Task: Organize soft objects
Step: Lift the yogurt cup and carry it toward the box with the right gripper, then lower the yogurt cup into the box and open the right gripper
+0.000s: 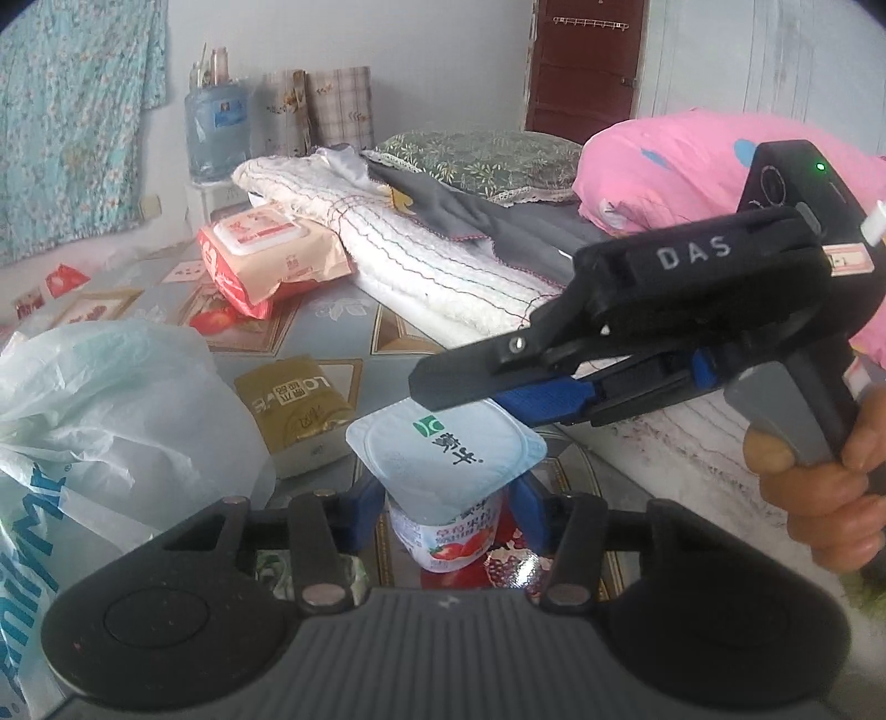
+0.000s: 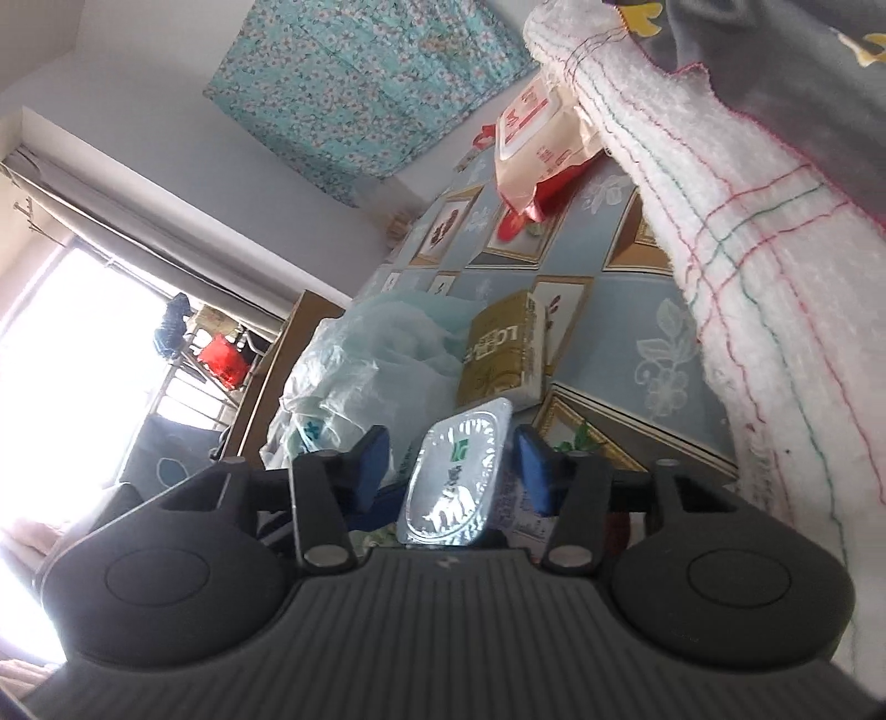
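Pale grey-white plastered walls [image 1: 432, 44] close the room, with a turquoise floral cloth [image 1: 72, 116] hung on one and a dark red-brown wooden door [image 1: 587, 66] set in another. Hard daylight pours through a large bright window [image 2: 72, 354] beneath a grey curtain rail. A blue-grey patterned oilcloth tabletop [image 2: 609, 332] fills the foreground.

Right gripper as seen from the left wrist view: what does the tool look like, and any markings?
The right gripper is a black pistol-shaped tool with a grey trigger, blue pads inside its jaws and white "DAS" lettering on the body. A green light glows on the black module on top, with a white cable plug at the rear. The left gripper has the same blue pads.
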A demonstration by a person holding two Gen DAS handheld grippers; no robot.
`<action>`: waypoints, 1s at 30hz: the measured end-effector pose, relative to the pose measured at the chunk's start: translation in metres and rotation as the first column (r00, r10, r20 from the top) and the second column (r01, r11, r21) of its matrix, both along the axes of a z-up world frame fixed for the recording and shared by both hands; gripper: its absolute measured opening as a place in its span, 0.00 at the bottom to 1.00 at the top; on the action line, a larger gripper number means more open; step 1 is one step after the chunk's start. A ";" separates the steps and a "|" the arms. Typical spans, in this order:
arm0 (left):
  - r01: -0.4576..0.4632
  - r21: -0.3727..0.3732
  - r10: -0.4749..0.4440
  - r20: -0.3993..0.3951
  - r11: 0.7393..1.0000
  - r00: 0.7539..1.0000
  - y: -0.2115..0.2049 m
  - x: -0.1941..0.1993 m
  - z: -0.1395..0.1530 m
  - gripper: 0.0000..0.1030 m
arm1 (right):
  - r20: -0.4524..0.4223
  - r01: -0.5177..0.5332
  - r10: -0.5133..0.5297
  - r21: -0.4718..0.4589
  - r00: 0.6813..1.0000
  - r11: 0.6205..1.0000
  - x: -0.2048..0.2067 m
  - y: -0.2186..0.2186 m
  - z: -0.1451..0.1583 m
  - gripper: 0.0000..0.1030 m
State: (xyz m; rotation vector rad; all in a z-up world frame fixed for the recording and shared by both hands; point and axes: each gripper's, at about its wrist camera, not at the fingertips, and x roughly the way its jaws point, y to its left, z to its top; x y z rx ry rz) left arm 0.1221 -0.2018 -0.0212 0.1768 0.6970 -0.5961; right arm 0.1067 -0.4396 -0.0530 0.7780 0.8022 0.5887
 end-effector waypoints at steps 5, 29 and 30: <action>-0.015 -0.026 0.016 0.001 1.000 1.000 0.005 0.000 0.003 0.48 | 0.012 0.010 -0.010 -0.029 1.000 1.000 -0.005 0.003 0.004 0.38; -0.534 -0.128 0.549 0.207 0.836 0.810 0.226 -0.066 0.150 0.47 | 0.237 -0.519 0.529 -0.106 0.815 0.848 0.032 0.269 0.171 0.38; -0.562 -0.128 0.576 0.184 0.817 0.796 0.241 -0.065 0.149 0.47 | 0.217 -0.548 0.558 -0.108 0.801 0.829 0.038 0.291 0.170 0.38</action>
